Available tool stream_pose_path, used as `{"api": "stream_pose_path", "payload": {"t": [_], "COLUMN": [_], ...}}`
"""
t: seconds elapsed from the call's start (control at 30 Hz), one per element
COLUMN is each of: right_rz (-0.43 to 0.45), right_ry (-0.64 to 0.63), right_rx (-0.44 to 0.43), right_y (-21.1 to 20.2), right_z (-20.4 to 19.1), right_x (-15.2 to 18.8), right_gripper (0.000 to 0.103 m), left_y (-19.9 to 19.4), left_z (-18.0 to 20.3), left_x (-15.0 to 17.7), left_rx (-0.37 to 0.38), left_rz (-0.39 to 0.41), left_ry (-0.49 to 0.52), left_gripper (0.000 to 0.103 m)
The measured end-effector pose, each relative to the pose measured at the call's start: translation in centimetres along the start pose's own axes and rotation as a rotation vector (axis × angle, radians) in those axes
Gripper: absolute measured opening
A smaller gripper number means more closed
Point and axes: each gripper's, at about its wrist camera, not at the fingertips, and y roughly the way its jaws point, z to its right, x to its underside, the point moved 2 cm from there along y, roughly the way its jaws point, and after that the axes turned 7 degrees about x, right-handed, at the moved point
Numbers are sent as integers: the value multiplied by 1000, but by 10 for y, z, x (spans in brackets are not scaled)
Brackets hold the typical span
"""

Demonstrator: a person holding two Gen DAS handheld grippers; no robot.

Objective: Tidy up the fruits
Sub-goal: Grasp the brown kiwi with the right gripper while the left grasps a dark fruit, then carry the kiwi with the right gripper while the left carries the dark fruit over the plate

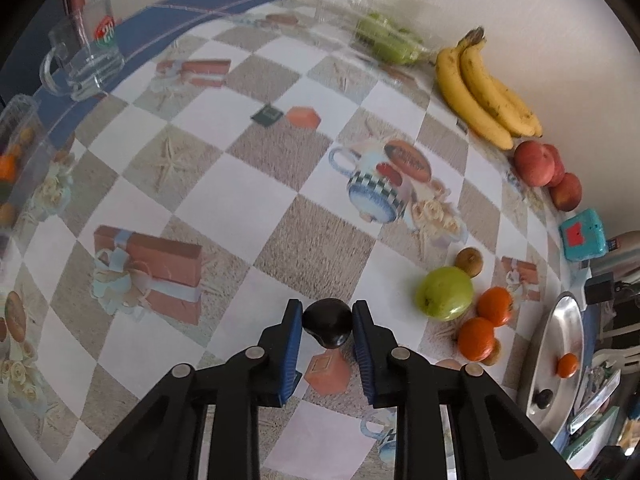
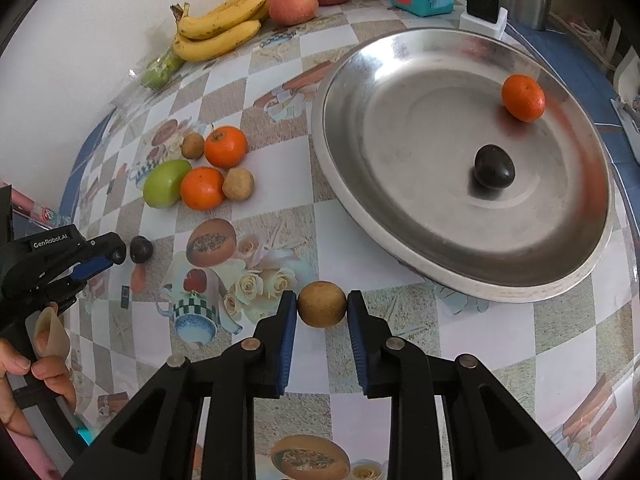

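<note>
- Dark plum point(image 1: 327, 322) sits pinched between the closed left tongs point(image 1: 327, 320), low over the desk point(image 1: 224, 184).
- Brown round fruit point(image 2: 322, 304) is clamped in the right tongs point(image 2: 322, 305).
- Pickup step looks done; next, carry both toward the steel tray point(image 2: 460, 264) at two o'clock.

Soft, even daylight; glare on the steel tray point(image 2: 460, 240); fisheye-bent edges, perhaps slightly blurred.

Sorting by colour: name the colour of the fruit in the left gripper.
Dark purple plum, clearest in left wrist view.
</note>
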Motion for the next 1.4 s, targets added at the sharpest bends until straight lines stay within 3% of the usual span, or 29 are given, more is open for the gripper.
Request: {"api": "stream_pose_path", "payload": {"t": [0.37, 0.63, 1.0, 1.4], "right_rz": [88, 115, 157, 193], "right_ry": [0, 11, 73, 232], "right_rx": [3, 7, 44, 114], "right_y": [-22, -30, -41, -52], "right_z": [0, 6, 33, 92], "right_x": [-5, -8, -14, -19], "right_gripper": [27, 27, 27, 27], "left_y": [-35, -43, -40, -22], "left_z": [15, 33, 79, 145], "left_x": [-3, 4, 24, 60], "left_rx": [25, 30, 53, 184], "left_rz": [108, 133, 114, 27], "left_ry": [40, 91, 209, 353], "left_gripper": [27, 27, 27, 27]}}
